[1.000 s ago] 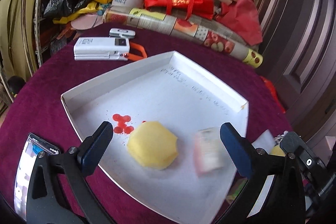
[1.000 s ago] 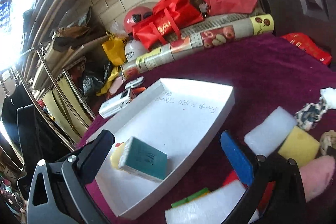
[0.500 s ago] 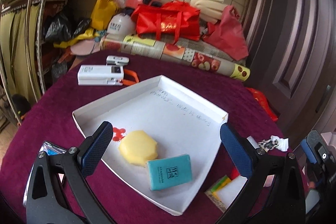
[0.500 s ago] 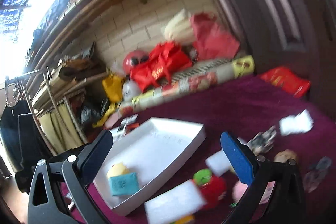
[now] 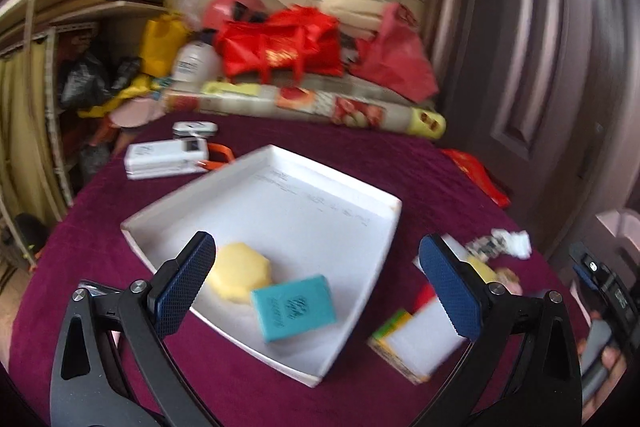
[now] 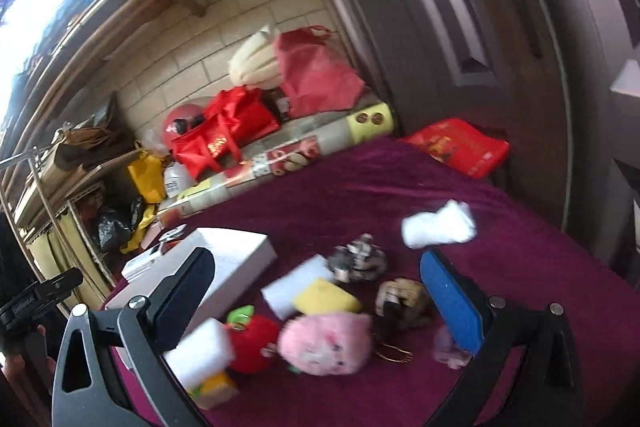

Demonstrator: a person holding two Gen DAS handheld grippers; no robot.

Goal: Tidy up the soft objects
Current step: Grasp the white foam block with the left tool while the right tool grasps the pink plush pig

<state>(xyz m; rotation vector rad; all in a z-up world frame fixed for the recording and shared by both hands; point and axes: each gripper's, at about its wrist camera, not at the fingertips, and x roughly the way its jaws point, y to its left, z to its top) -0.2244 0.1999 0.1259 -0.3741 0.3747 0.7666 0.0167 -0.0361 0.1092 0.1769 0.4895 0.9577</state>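
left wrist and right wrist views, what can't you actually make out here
- Left wrist view: print on the teal block in the white tray is motion-blurred, unreadable.
- Left wrist view: the right finger covers part of the pile beside the tray.
- Right wrist view: the tray interior is hidden by its own wall and the left finger.
- Right wrist view: the pink plush face is blurred.

Nothing can be read. The teal block (image 5: 294, 308) carries dark print, the white tray (image 5: 320, 187) faint handwriting, the red bag (image 5: 280, 47) gold marks and the white bottle (image 5: 192, 65) a label, all blurred.
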